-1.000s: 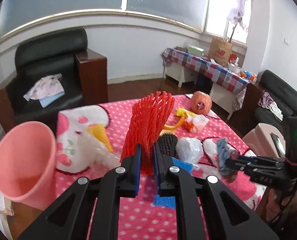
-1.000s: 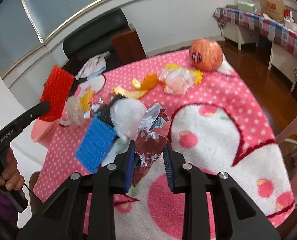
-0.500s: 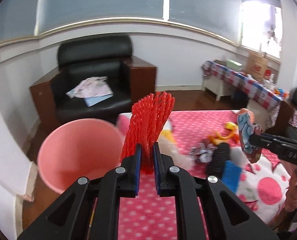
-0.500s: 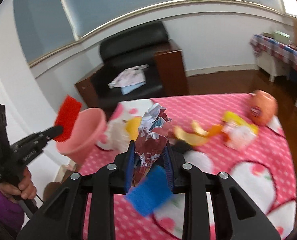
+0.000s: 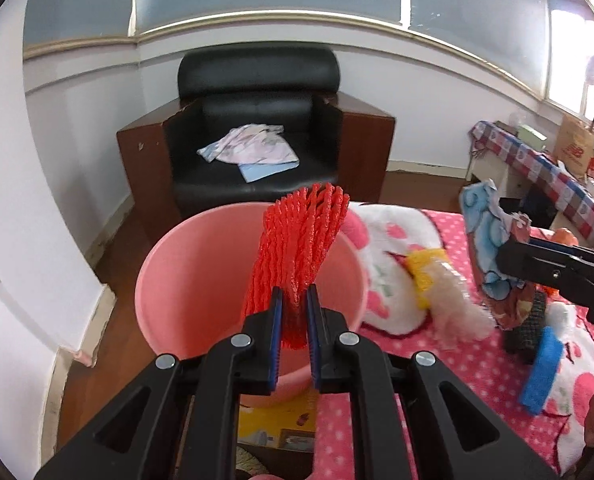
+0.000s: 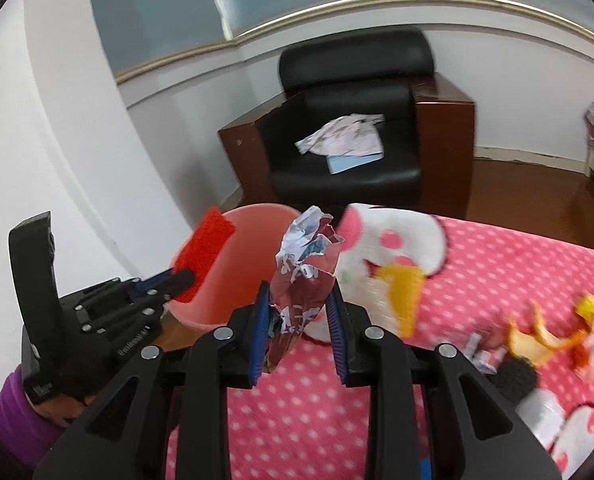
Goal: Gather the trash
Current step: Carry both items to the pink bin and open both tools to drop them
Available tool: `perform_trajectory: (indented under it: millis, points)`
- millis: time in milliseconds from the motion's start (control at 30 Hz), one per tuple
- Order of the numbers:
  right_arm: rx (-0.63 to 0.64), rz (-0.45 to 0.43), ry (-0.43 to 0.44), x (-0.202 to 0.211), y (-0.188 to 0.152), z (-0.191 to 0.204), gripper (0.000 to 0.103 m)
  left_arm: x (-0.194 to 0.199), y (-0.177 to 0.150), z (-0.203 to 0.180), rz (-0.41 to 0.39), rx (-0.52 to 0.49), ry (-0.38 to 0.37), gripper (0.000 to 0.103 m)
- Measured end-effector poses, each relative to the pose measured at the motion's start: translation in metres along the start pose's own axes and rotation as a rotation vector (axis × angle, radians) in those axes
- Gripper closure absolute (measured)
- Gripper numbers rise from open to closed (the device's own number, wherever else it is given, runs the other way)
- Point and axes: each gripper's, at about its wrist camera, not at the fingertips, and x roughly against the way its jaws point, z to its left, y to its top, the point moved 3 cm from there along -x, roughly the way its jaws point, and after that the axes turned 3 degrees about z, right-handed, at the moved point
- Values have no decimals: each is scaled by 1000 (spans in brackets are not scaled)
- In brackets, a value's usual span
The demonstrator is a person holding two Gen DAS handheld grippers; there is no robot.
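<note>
Two pieces of trash in hand at once, one per gripper. Left gripper (image 5: 295,312) clamped tight on the red foam fruit net (image 5: 299,248), held upright with its top fanned out directly over the mouth of the pink bin (image 5: 201,280), presumably so a release drops it straight in. Right gripper (image 6: 299,320) closed around the crumpled snack wrapper (image 6: 303,268), over the pink dotted tablecloth (image 6: 477,264) with the bin at about eleven o'clock from it, likely next in line for the drop. More litter on the table at three to four o'clock: orange peel (image 6: 537,336), a blue sponge (image 5: 541,368), blurred. Behind, at twelve o'clock, a black armchair (image 5: 257,80) with clothes on it.
</note>
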Motion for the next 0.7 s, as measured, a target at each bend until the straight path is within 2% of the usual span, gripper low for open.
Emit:
perform_trajectory:
  millis: [200, 433, 700]
  points:
    - [25, 55, 32, -38, 10, 28, 75, -21, -3, 19, 34, 24, 21, 92]
    - [6, 122, 42, -81, 13, 33, 75, -42, -7, 37, 71, 51, 29, 92]
    - [15, 176, 30, -111, 7, 38, 74, -57, -17, 47, 107, 66, 28, 90]
